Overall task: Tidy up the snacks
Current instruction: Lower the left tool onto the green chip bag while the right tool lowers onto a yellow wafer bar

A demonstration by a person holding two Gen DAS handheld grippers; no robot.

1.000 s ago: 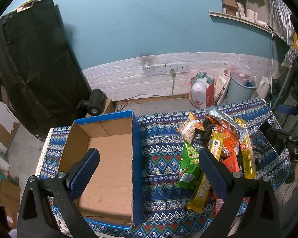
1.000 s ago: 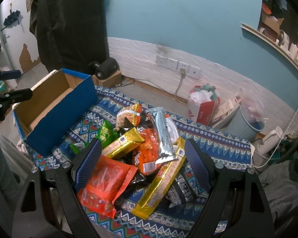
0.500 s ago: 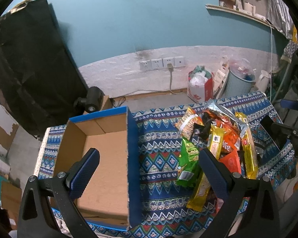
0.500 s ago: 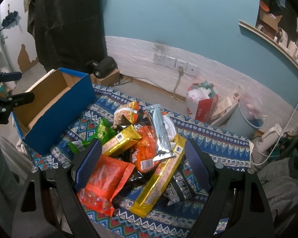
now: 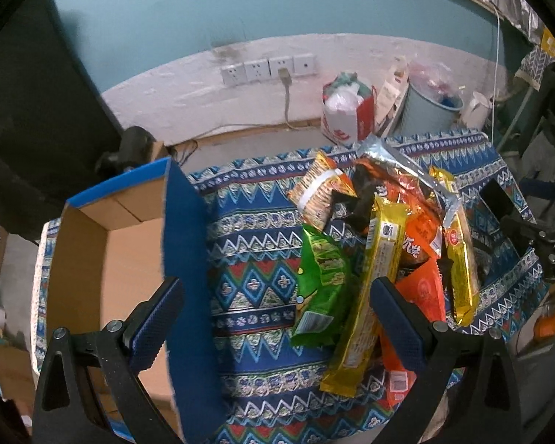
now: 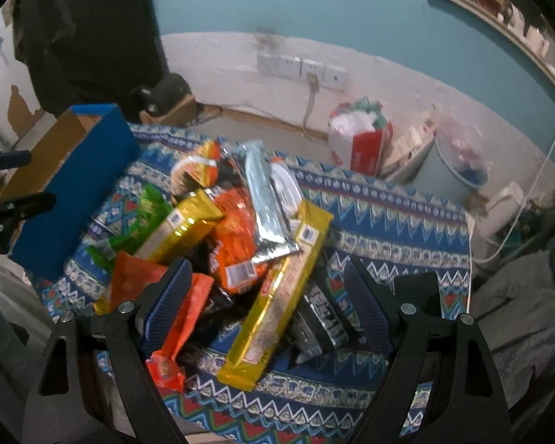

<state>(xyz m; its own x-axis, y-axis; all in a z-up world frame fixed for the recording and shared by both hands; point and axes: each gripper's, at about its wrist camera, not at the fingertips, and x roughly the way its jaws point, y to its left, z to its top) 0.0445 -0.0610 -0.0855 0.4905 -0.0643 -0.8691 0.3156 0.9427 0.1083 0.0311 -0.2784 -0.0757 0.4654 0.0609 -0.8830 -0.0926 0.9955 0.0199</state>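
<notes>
A heap of snack packets lies on a table with a blue patterned cloth (image 5: 255, 266). Among them are a green bag (image 5: 322, 277), a long yellow pack (image 5: 373, 281), an orange bag (image 6: 236, 236), a silver pack (image 6: 266, 199) and a second yellow pack (image 6: 281, 296). An empty cardboard box (image 5: 129, 259) with blue outer sides (image 6: 74, 192) stands left of the heap. My left gripper (image 5: 273, 325) hangs open above the cloth, between the box and the green bag. My right gripper (image 6: 266, 310) is open too, low over the near side of the heap, straddling the yellow pack.
Beyond the table, a white brick skirting carries wall sockets (image 5: 268, 68) with a cable plugged in. A red and white bag (image 5: 346, 114) and a grey bin (image 5: 429, 111) stand on the floor. A black cloth-covered object (image 5: 29, 111) rises at the left.
Both grippers have moved forward and down toward the table. The left one shifted right, off the box toward the snacks; the right one closed in on the heap. Both stayed open.
</notes>
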